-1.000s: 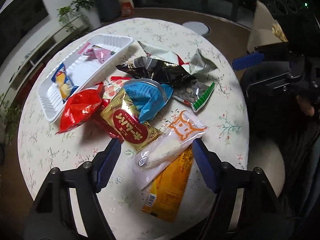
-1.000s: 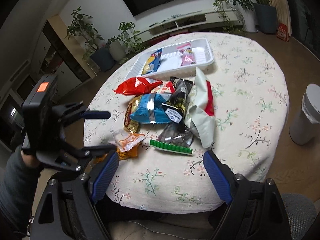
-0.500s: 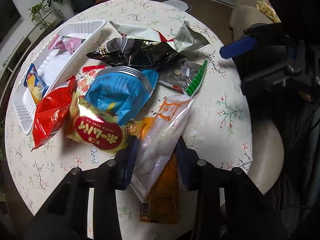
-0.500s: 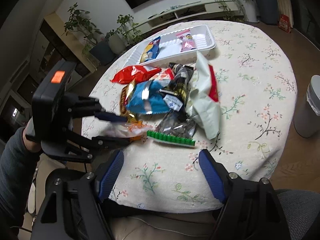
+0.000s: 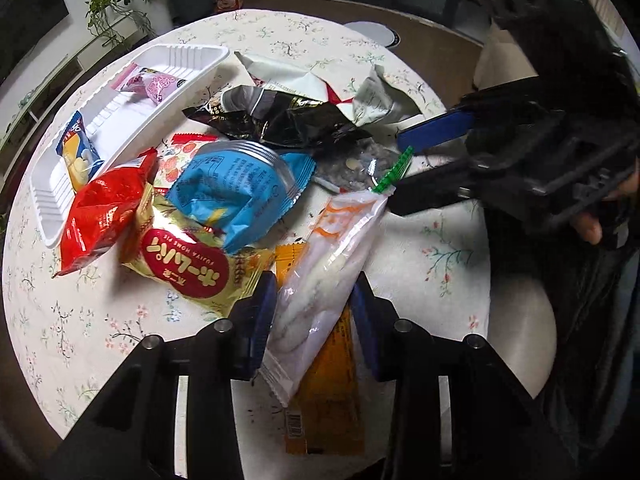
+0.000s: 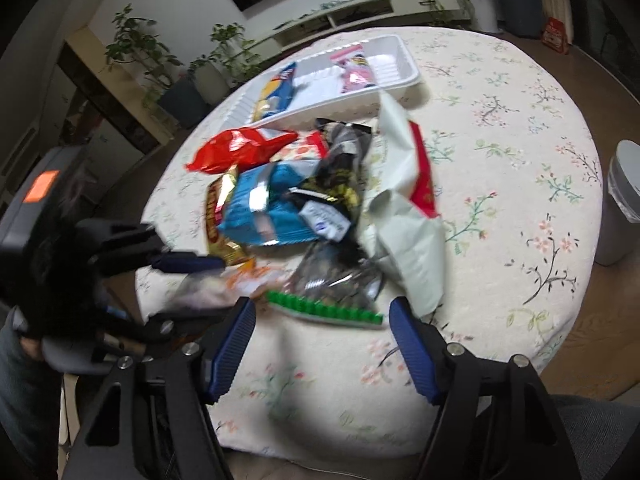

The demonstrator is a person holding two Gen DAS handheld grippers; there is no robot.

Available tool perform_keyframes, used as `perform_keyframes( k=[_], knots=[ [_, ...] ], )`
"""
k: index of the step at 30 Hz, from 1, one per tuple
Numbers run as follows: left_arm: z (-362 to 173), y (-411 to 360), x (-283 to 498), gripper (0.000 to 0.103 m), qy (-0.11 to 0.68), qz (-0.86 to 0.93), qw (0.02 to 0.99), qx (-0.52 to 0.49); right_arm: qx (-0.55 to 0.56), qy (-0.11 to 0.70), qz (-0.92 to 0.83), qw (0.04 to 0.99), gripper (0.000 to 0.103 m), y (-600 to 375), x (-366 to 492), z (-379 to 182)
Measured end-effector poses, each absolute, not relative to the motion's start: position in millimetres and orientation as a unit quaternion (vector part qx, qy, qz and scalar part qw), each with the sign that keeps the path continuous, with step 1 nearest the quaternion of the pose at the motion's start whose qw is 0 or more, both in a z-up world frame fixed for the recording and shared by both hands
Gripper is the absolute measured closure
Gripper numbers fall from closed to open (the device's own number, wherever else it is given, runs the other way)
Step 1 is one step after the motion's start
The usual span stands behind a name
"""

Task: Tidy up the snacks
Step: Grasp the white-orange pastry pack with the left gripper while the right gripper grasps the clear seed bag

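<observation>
My left gripper is shut on a clear white snack packet with an orange cat print and holds it above an orange packet. The packet also shows in the right wrist view, blurred. A pile of snacks lies mid-table: a red bag, a gold and red pie packet, a blue bag, a black bag. A white tray at the far left holds a pink packet and a blue chip packet. My right gripper is open and empty before a green-edged packet.
The round table has a floral cloth. A large white and red wrapper lies right of the pile. A grey bin stands beside the table on the right. Potted plants and a TV shelf line the far wall.
My left gripper closed on the cat-print packet and lifted it off the table. My right gripper moved forward toward the green-edged packet and stayed open.
</observation>
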State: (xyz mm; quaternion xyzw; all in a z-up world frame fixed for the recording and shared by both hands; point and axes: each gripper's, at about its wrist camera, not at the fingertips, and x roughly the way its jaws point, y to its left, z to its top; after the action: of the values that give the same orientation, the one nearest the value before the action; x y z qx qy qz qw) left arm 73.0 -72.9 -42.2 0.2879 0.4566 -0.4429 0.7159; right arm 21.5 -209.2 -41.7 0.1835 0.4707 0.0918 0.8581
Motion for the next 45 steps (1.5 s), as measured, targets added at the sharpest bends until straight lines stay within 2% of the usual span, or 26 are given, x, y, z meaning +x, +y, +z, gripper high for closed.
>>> perform_keyframes(
  k=[2, 5, 13, 14, 18, 22, 25, 26, 33, 37, 45],
  knots=[
    [-42, -73, 73, 0.067, 0.458, -0.444, 0.718, 0.278, 0.180, 0.473, 0.083, 0.858, 0.031, -212, 28, -44],
    [-43, -73, 74, 0.056, 0.460, -0.446, 0.719, 0.271, 0.169, 0.478, 0.078, 0.859, 0.031, -210, 34, -47],
    [-44, -80, 71, 0.055, 0.468, -0.437, 0.717, 0.277, 0.111, 0.475, 0.068, 0.870, 0.032, -199, 42, -48],
    [-45, -81, 70, 0.056, 0.468, -0.436, 0.717, 0.279, 0.106, 0.475, 0.069, 0.871, 0.033, -198, 42, -48],
    [-43, -79, 76, 0.057, 0.482, -0.430, 0.723, 0.245, 0.103, 0.476, 0.077, 0.870, 0.049, -197, 45, -49],
    [-41, -77, 81, 0.057, 0.494, -0.426, 0.725, 0.222, 0.094, 0.477, 0.076, 0.871, 0.052, -194, 47, -48],
    [-40, -77, 81, 0.057, 0.496, -0.426, 0.723, 0.224, 0.095, 0.476, 0.078, 0.871, 0.057, -196, 49, -49],
    [-39, -77, 81, 0.057, 0.496, -0.427, 0.722, 0.225, 0.096, 0.476, 0.080, 0.870, 0.062, -196, 49, -49],
    [-39, -76, 87, 0.057, 0.502, -0.412, 0.724, 0.232, 0.094, 0.477, 0.090, 0.869, 0.066, -195, 46, -48],
    [-37, -75, 91, 0.073, 0.501, -0.406, 0.730, 0.226, 0.094, 0.476, 0.091, 0.870, 0.066, -194, 45, -48],
    [-34, -80, 92, 0.077, 0.505, -0.406, 0.728, 0.222, 0.095, 0.474, 0.092, 0.870, 0.066, -193, 42, -48]
  ],
)
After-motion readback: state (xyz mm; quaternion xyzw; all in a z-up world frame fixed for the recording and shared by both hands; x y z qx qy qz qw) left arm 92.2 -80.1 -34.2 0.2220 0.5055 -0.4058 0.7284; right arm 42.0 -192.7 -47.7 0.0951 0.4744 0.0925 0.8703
